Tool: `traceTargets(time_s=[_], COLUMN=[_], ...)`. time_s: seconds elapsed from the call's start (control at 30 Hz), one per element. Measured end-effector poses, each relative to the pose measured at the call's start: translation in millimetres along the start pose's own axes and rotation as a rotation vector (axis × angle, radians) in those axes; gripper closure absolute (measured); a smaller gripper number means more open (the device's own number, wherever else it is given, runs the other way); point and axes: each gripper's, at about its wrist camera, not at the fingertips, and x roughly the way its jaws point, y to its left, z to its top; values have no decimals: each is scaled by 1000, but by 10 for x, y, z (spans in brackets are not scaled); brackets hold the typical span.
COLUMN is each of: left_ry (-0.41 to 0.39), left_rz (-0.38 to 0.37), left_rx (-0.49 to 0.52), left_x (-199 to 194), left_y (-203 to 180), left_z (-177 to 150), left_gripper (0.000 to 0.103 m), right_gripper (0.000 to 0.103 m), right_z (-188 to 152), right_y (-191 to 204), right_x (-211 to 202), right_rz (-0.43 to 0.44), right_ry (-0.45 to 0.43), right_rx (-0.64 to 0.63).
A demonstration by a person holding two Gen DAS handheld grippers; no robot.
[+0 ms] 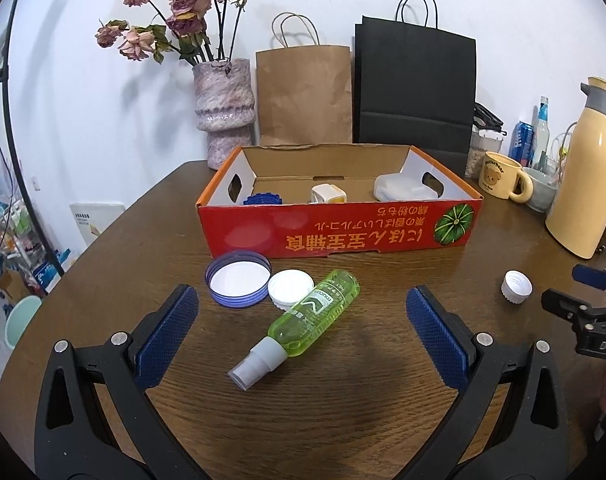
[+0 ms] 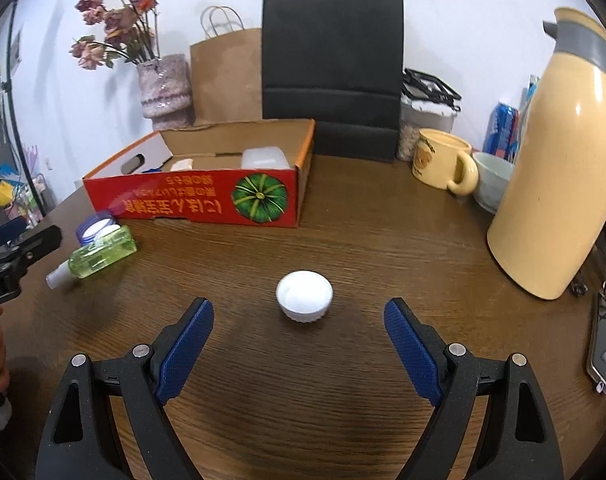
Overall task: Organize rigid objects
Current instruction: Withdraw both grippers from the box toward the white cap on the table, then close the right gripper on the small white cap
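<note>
Hovering spread wide and empty, the left claw frames the green spray bottle lying on its side on the table; the right claw, equally released, faces a white ribbed cap just ahead. Both look light, stiff plastic; the smooth bottle may roll, so pinch across its body. Both point downward at a slant. Beyond stands the red box, already holding several pieces.
</note>
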Motion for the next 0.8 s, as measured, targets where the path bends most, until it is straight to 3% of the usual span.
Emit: traceTargets(time_s=[0.3,0.7,0.77,0.8], left_ry=[15,46,50,54], left_rz=[-8,3,3,3], left_rx=[1,-3,-4,-5], left_x=[46,135,146,155], left_y=[16,43,48,49], left_z=[-3,-6,-8,-9], left_gripper=[0,0,0,0], right_gripper=[12,12,21,31], right_z=[59,198,210,216], right_y=[1,-41,-27,-18], right_x=[420,835,842,837], right_rz=[-19,10,5,8], right_ry=[123,222,217,209], right_rx=[-35,-18,-27,-32])
